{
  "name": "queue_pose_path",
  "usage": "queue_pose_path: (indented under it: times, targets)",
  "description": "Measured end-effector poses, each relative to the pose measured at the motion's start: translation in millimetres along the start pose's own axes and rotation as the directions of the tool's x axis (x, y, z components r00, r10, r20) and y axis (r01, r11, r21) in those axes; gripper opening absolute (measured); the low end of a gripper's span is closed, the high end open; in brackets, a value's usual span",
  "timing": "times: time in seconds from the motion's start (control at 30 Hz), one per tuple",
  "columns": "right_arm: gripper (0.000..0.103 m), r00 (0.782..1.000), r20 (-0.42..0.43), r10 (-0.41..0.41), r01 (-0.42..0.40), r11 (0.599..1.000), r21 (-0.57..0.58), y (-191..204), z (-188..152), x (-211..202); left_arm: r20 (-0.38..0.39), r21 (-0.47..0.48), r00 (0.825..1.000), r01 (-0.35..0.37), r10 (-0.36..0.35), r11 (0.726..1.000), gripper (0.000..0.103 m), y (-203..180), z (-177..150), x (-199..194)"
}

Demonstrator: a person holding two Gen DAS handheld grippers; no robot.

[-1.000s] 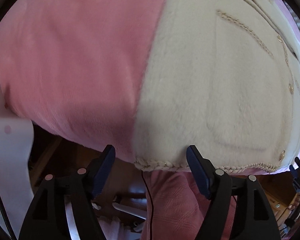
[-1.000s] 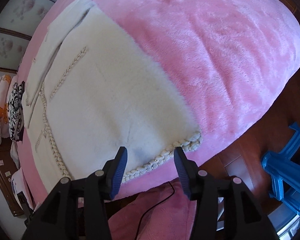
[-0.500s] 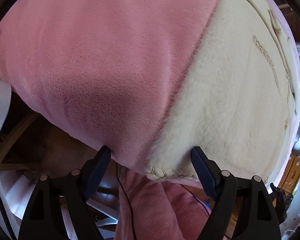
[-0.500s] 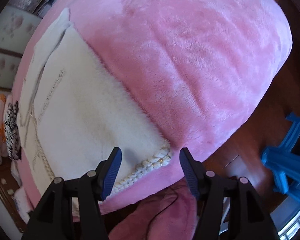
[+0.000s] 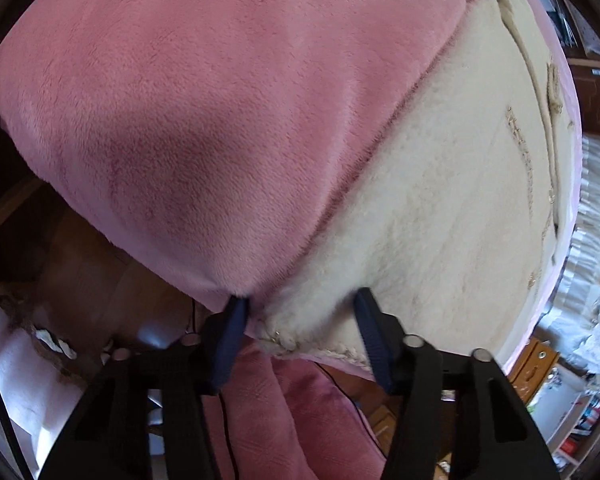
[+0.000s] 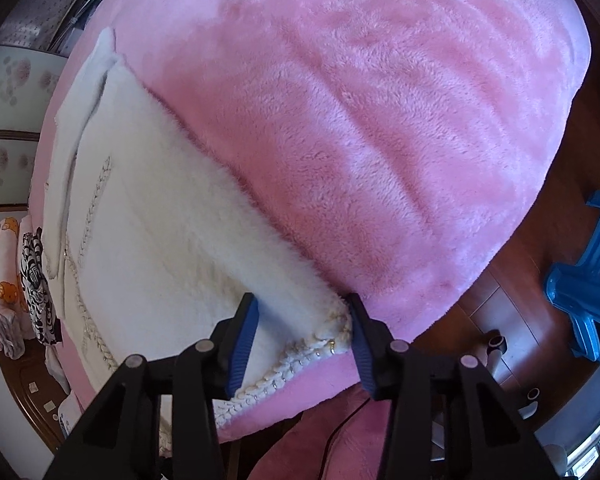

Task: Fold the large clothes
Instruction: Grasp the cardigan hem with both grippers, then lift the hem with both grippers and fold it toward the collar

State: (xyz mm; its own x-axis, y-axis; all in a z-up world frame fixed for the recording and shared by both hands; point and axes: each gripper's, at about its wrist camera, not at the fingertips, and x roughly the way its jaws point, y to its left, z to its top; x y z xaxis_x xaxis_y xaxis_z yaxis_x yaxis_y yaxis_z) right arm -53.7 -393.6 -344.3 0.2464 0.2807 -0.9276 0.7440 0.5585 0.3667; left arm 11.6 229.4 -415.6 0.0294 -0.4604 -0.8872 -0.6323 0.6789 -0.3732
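Left gripper (image 5: 300, 314), jaws spread, straddles the near hem corner of the cream jacket (image 5: 440, 208), which lies on the pink blanket (image 5: 220, 100) toward 2 o'clock. Right gripper (image 6: 302, 316), likewise spread, brackets the opposite braided hem corner; jacket (image 6: 140, 220) extends toward 10 o'clock over blanket (image 6: 380, 120).

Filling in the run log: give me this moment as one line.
left claw: open, straddling cream jacket hem corner | right claw: open, straddling opposite hem corner | jacket flat on pink blanket
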Motion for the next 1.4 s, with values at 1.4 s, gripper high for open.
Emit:
queue_pose_path:
  times: [1.4]
  targets:
    - [0.011, 0.919, 0.178, 0.352, -0.352, 0.935, -0.035, 132, 27, -167, 0.313, 0.177, 0.917, 0.199, -0.246, 0.964, 0.012, -197, 44, -210]
